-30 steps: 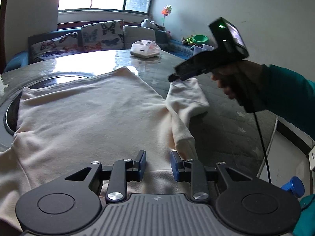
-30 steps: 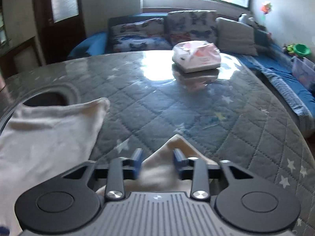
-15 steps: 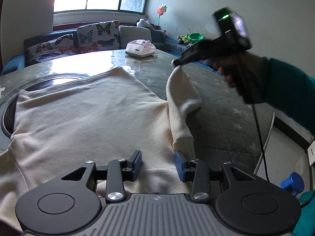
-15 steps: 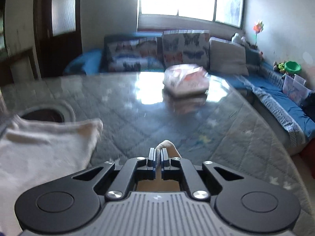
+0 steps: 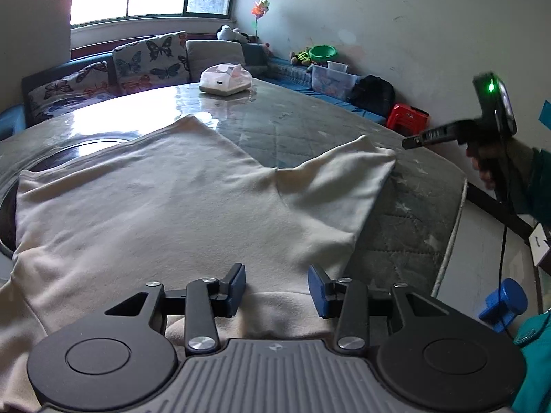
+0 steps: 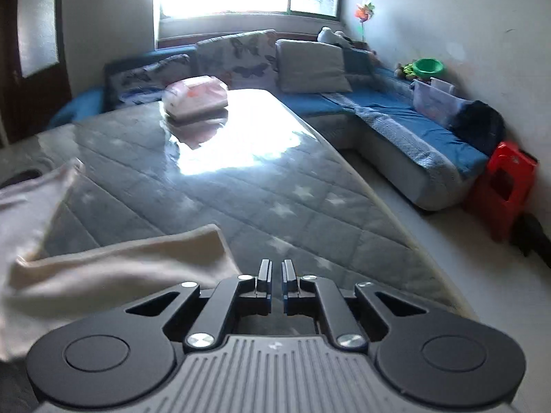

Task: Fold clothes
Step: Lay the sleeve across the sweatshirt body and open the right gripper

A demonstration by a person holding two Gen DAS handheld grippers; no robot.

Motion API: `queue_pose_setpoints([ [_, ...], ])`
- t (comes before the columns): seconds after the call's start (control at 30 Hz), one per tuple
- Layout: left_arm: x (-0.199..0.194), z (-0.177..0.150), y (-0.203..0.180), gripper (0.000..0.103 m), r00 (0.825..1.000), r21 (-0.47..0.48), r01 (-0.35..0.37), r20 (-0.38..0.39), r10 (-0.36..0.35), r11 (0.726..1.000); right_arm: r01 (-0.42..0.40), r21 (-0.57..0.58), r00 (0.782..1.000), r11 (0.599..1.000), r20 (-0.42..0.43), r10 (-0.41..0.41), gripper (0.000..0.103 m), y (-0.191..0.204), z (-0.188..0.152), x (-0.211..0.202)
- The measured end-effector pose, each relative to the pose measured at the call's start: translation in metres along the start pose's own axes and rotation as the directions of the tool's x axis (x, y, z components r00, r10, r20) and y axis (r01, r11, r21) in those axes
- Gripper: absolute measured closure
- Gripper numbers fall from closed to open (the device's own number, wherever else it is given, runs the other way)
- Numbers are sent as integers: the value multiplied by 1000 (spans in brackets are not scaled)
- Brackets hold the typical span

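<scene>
A cream sweatshirt (image 5: 155,199) lies flat on the grey quilted table (image 5: 396,227). Its sleeve (image 5: 337,189) is spread out to the right. My left gripper (image 5: 277,285) hovers over the garment's near hem; its jaws are opening, cloth lies beneath them and the pads do not press it. In the left wrist view my right gripper (image 5: 408,144) is held by a hand just right of the sleeve's end, apart from it. In its own view the right gripper (image 6: 276,275) is shut with nothing between its jaws, and the sleeve (image 6: 131,258) lies to its left.
A tissue pack (image 5: 225,81) sits at the table's far side. A dark round recess (image 5: 86,141) shows beside the garment's far left. The table's right edge (image 6: 378,206) drops to the floor, with a blue sofa (image 6: 396,117) and a red stool (image 6: 506,186) beyond.
My right gripper shut on the sleeve's end, drew it out to the right, and now stands clear of it, with the sleeve lying flat. My left gripper's jaws have widened.
</scene>
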State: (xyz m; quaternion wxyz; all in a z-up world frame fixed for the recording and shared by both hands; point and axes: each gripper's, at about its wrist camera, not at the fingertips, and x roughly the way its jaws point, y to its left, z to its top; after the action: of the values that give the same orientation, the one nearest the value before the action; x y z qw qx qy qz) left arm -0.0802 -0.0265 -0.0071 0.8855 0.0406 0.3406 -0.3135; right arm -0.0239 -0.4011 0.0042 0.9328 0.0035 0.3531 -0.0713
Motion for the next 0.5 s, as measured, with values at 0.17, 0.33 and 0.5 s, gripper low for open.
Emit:
queue_pose_setpoints([
  [0.17, 5, 12, -10, 59, 999, 10, 27, 16, -28, 1000, -105, -55, 992, 993, 65, 109, 93, 22, 12, -1],
  [0.33, 21, 13, -17, 59, 998, -12, 60, -6, -60, 998, -206, -118, 978, 971, -7, 207, 87, 55, 12, 28],
  [0.5, 22, 9, -20, 55, 997, -21, 80, -15, -80, 997, -193, -108, 981, 975, -22, 192, 86, 61, 18, 51],
])
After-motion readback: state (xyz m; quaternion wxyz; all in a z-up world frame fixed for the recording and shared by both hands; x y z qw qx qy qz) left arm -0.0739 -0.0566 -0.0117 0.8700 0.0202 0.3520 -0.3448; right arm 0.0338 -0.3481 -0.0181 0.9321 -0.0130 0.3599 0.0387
